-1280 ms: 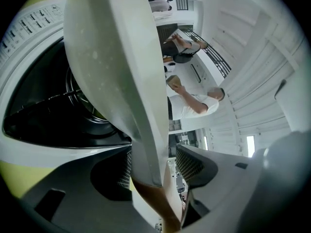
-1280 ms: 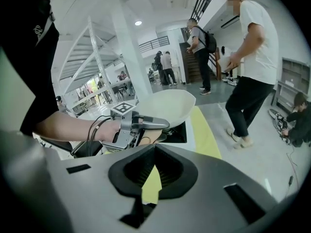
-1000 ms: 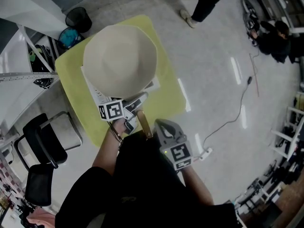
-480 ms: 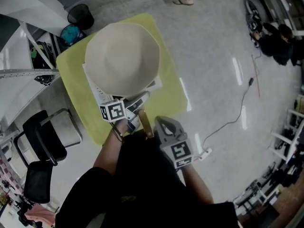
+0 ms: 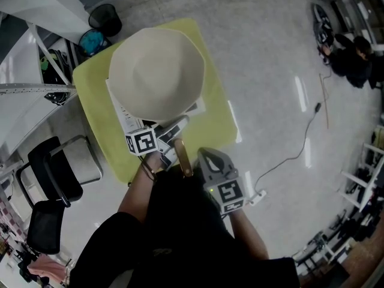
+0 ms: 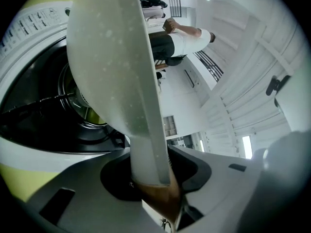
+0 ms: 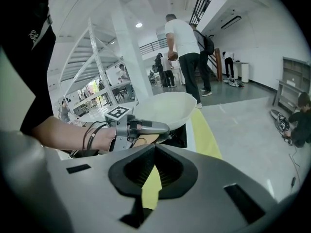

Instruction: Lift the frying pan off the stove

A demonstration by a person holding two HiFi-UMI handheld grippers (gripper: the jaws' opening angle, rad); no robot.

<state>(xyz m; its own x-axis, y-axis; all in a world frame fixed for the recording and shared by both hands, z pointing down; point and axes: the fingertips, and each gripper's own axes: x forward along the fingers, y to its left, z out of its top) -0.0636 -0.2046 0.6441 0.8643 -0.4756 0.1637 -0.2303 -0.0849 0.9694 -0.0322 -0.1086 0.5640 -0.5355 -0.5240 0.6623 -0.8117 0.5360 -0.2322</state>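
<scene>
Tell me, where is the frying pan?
In the head view the pan is upper left of centre, over the stove on the yellow table, its handle pointing toward the person.

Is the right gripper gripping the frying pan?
No: the right gripper has nothing between its jaws, and the frying pan sits ahead, clear of them.

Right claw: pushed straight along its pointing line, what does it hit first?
Probably the yellow tablecloth, near the corner of the white-and-black stove under the cream frying pan. Depth is unclear, so the stove could come first.
</scene>
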